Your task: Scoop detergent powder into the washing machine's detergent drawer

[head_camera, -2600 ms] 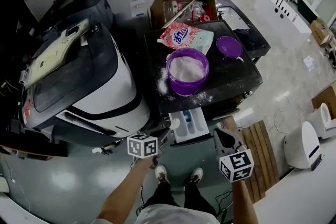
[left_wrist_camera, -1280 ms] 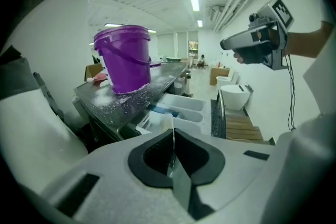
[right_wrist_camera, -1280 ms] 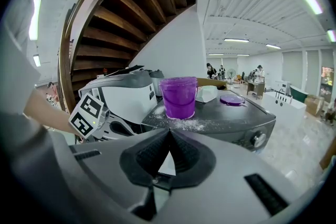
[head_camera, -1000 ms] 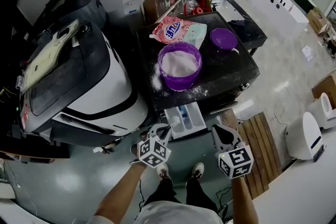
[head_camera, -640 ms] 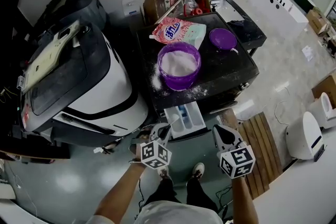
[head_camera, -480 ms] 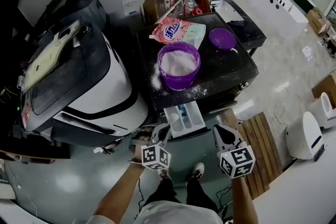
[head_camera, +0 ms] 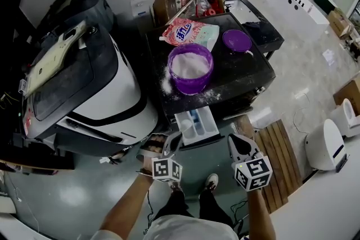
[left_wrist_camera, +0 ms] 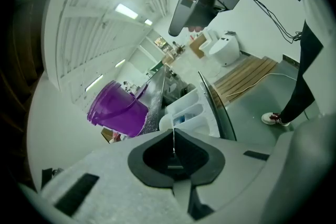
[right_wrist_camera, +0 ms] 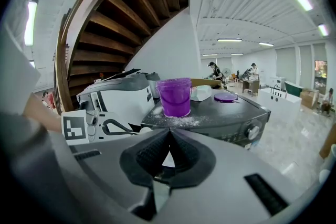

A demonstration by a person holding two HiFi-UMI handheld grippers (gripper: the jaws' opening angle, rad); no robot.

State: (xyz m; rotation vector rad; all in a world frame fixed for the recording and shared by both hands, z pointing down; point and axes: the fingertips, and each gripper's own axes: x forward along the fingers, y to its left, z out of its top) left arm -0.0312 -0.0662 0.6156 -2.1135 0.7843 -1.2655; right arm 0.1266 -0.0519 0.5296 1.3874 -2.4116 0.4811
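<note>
The white detergent drawer (head_camera: 196, 125) stands pulled out of the front of the black washing machine (head_camera: 247, 73). A small white cup-like thing (head_camera: 184, 124) sits at its left front corner. On the machine's top, a purple bucket (head_camera: 191, 67) holds white powder, with a pink detergent bag (head_camera: 188, 31) and a purple lid (head_camera: 236, 40) behind it. My left gripper (head_camera: 169, 144) hangs just below and left of the drawer, shut on nothing (left_wrist_camera: 173, 132). At the drawer's right, my right gripper (head_camera: 237, 143) is shut and empty (right_wrist_camera: 169, 131), pointing at the bucket (right_wrist_camera: 175, 97).
A large grey-and-white machine (head_camera: 84, 81) fills the left side. An open cardboard box (head_camera: 188, 0) stands behind the washer. Spilled powder (head_camera: 167, 86) lies around the bucket. A wooden pallet (head_camera: 278, 160) and a white appliance (head_camera: 325, 146) are on the floor at right. The person's shoes (head_camera: 211, 181) are below.
My left gripper has rolled and drawn back slightly from the drawer's left corner. The right gripper has hardly moved.
</note>
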